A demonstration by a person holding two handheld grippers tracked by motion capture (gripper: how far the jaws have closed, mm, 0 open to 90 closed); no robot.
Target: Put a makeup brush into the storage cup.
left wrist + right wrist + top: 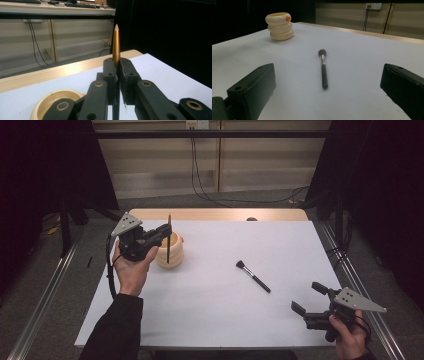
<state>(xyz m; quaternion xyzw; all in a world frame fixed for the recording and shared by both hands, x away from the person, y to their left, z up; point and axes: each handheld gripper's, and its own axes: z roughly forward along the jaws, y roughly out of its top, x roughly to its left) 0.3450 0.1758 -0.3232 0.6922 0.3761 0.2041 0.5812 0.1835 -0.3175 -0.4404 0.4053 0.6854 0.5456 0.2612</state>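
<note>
The gold-handled brush [169, 240] stands upright, clamped between the jaws of the left hand-held gripper [167, 231], which the person's left hand [131, 267] holds up at the left side of the bench [210, 310]. In the high view the brush hangs over the cream ribbed holder [173, 259], its lower end down at or inside the holder's mouth; whether it touches the holder cannot be told. In the left gripper view the pointed gold tip of the handle [116, 42] rises above the two black jaws, which press together on it, and the open rim of the holder [47, 100] shows below and to the left.

The holder sits on the white sheet covering the bench, toward its far left part, and bears a small orange mark [286, 18] near its rim.

A second brush [253, 276], with a dark handle and a dark bristle head, lies flat near the middle of the bench, well apart from the holder. In the right gripper view this black brush [323, 70] lies straight ahead, bristles pointing away.

The right hand-held gripper [307, 299] rests low at the near right corner of the bench in the person's right hand [350, 332], its jaws wide apart with nothing between them, aimed toward the black brush.
</note>
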